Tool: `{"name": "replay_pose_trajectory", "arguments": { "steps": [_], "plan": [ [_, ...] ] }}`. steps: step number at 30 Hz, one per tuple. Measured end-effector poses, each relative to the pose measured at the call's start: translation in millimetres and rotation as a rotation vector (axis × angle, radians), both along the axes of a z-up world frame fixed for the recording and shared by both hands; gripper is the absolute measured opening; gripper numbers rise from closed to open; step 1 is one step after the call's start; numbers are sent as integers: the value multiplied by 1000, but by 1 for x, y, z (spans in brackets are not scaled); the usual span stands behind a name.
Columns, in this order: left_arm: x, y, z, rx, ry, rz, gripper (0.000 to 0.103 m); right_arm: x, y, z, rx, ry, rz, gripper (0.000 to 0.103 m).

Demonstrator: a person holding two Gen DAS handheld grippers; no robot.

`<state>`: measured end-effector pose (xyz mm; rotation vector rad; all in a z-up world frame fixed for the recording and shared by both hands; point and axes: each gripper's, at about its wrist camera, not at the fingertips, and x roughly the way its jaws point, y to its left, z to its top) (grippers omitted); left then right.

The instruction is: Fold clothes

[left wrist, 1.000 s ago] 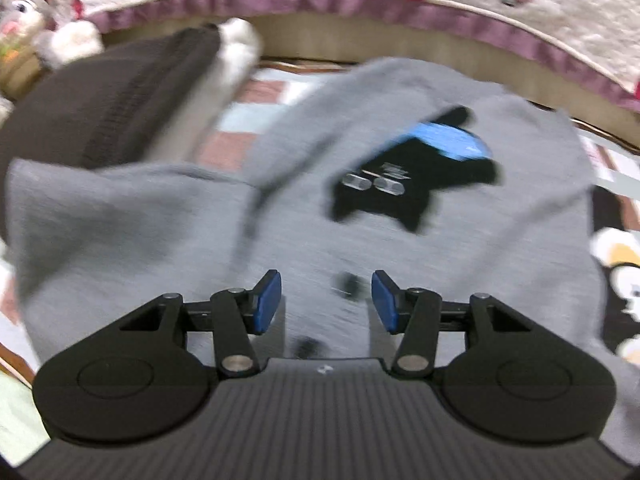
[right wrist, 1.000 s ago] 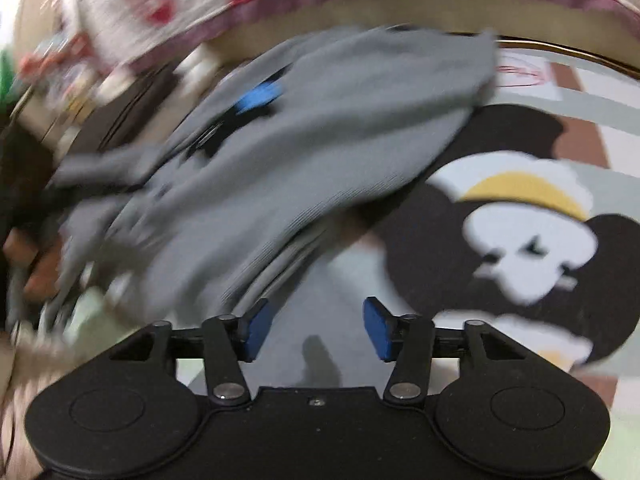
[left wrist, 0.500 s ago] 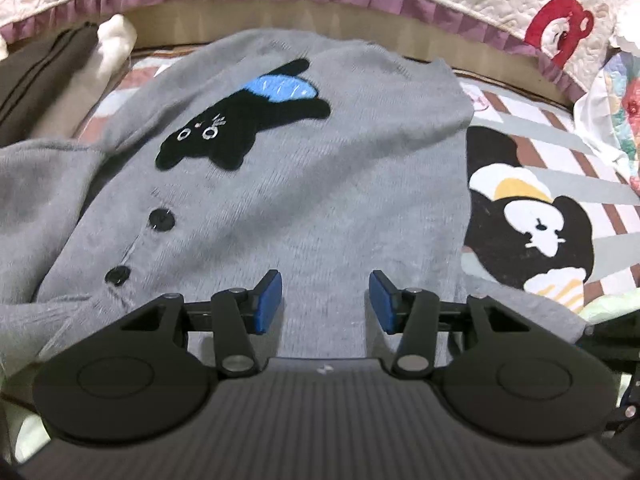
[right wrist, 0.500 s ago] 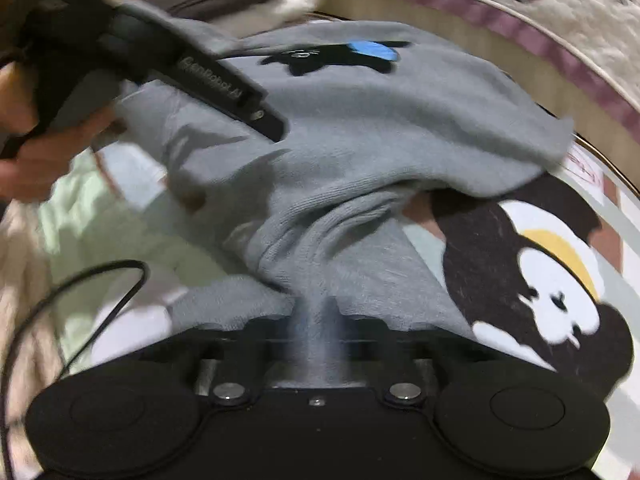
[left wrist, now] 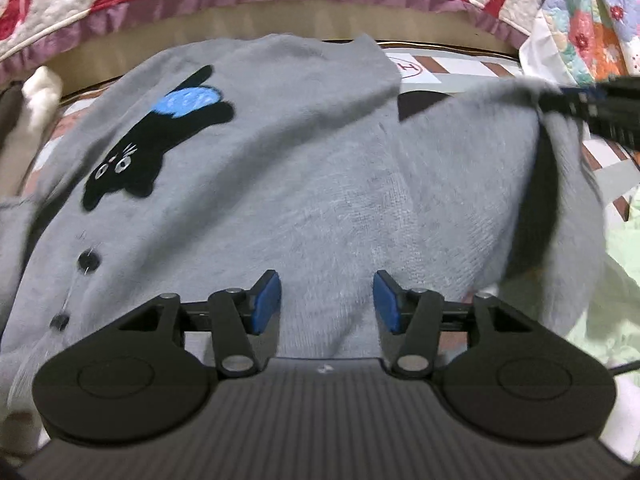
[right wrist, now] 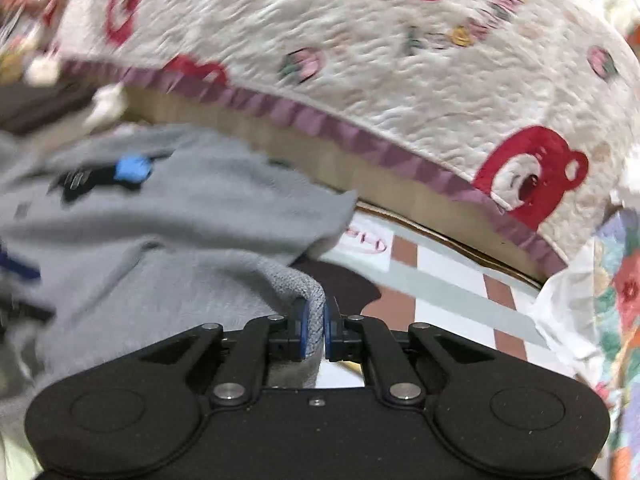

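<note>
A fold of the grey cardigan (right wrist: 168,240), spread on the patterned mat (right wrist: 440,280), is pinched by the right claw (right wrist: 316,332), while nothing is held in the opening left claw (left wrist: 326,302).

Bear-print quilt (right wrist: 400,92) hangs above striped mat (right wrist: 448,280).
</note>
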<state>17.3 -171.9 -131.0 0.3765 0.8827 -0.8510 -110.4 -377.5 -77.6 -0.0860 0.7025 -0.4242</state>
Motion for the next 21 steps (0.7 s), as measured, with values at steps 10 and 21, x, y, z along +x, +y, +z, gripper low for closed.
{"name": "replay_pose_trajectory", "arguments": {
  "steps": [10,21],
  "plan": [
    [5,-27,-11,40,-89,-96,53,76,-61,-35,117,-55,-101,1],
    [11,-27,-37,243,-167,-21,13,38,-15,-40,539,-6,78,58]
  ]
}}
